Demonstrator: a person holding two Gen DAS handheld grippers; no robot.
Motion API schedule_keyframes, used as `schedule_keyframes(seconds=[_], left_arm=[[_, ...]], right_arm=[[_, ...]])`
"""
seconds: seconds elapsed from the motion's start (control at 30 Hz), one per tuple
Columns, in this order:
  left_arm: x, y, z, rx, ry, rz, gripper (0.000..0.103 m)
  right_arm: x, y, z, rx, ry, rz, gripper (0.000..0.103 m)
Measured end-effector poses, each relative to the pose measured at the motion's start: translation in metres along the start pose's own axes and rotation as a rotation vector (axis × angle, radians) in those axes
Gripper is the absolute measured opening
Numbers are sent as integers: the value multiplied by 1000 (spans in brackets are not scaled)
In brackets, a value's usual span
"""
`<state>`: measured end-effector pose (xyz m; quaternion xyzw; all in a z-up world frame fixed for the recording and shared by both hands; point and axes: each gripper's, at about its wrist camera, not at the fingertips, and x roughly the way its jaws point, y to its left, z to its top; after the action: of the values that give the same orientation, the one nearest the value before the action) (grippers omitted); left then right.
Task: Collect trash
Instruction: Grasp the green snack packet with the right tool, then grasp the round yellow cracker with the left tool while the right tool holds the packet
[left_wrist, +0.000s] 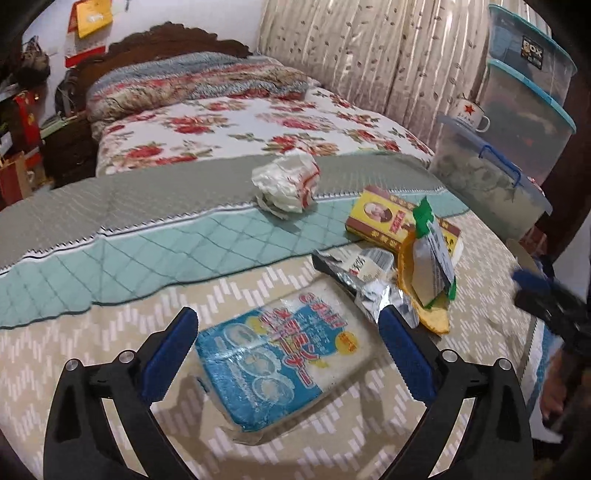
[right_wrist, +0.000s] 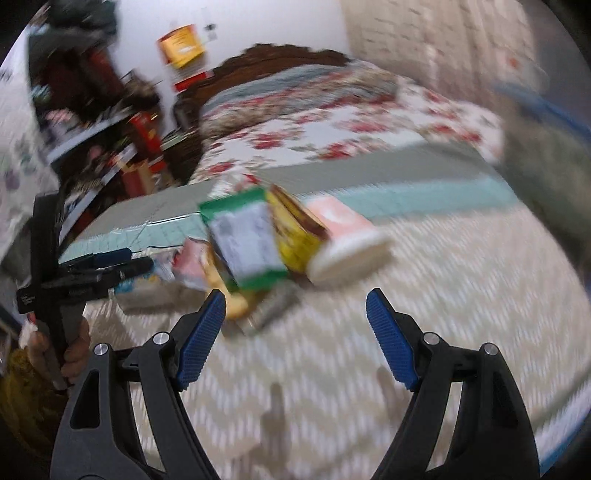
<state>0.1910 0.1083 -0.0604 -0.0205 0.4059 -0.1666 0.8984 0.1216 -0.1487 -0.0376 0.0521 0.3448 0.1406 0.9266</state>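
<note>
We have our left gripper (left_wrist: 288, 325) held wide over the blue and white packet (left_wrist: 280, 354) that lies flat on the patterned bedcover (left_wrist: 92, 350), and nothing is pinched between its pads. The packet sits directly ahead of this gripper and between the two fingers, so the coming move, as we judge it, is simply a drop down and forward onto it. Its long axis runs on a slant, from the near left toward the far right, which means the jaws straddle it across a corner more than square across its narrow side; we would want a slight roll of the wrist before closing. Just beyond its far right corner lies the rest of the trash: a torn silver wrapper (left_wrist: 369, 280), a green and white pouch (left_wrist: 432, 254) leaning on a yellow box (left_wrist: 384, 218), and farther off a crumpled white wrapper (left_wrist: 286, 184) on the grey quilt (left_wrist: 129, 206). Our right gripper (right_wrist: 295, 321) is also spread, with nothing between its fingers, and it faces that same heap from the near right side, though its view is badly smeared. A pink and white box (right_wrist: 347, 240) shows there to the right of the yellow one. So the left hand is plainly nearer the packet, and the right hand nearer the pouch and boxes.
</note>
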Motion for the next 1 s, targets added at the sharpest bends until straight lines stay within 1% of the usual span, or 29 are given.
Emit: schedule_keyframes(seconds=[0.07, 0.13, 0.17, 0.2, 0.23, 0.27, 0.3, 0.4, 0.5, 0.57, 0.67, 0.73, 0.83, 0.9, 0.93, 0.97, 1.0], left_arm=[[0, -2, -2, 16, -1, 5, 94], [-1, -5, -5, 35, -3, 2, 94], [-1, -7, -6, 43, -2, 7, 94], [-1, -9, -6, 47, -1, 12, 94], [-1, -9, -6, 50, -1, 16, 94], [-1, -9, -6, 46, -2, 23, 94], [-2, -8, -6, 39, -3, 30, 94], [-9, -3, -7, -1, -16, 31, 94], [-25, -3, -7, -27, -60, 25, 94], [-37, -9, -7, -21, -91, 17, 94], [-48, -27, -5, 19, -123, -9, 94], [-45, -45, 3, 66, -115, -36, 94], [-28, -71, 20, 133, -82, -47, 91], [-11, -88, 30, 182, -50, -60, 83], [2, -95, 37, 202, -15, -60, 81], [11, -99, 40, 211, 15, -58, 74], [29, -105, 46, 221, 74, -60, 63]], right_arm=[[22, 13, 12, -72, 24, 10, 79], [38, 21, 19, -105, 46, 11, 79], [47, 25, 22, -123, 59, 19, 76], [55, 28, 24, -140, 71, 25, 71], [60, 30, 24, -150, 87, 31, 50], [66, 31, 23, -157, 115, 44, 38], [67, 32, 22, -155, 126, 52, 37], [46, 28, 11, -138, 78, 64, 32], [22, 17, -4, -92, 46, 76, 30], [10, 9, -14, -65, 38, 74, 29], [-4, -4, -31, -16, 50, 79, 28], [-11, -12, -44, 14, 59, 67, 28], [-18, -25, -58, 56, 68, 56, 28], [-21, -32, -63, 81, 68, 51, 28], [-23, -37, -66, 100, 68, 48, 28], [-25, -40, -67, 109, 67, 47, 28], [-26, -42, -68, 116, 66, 47, 28]])
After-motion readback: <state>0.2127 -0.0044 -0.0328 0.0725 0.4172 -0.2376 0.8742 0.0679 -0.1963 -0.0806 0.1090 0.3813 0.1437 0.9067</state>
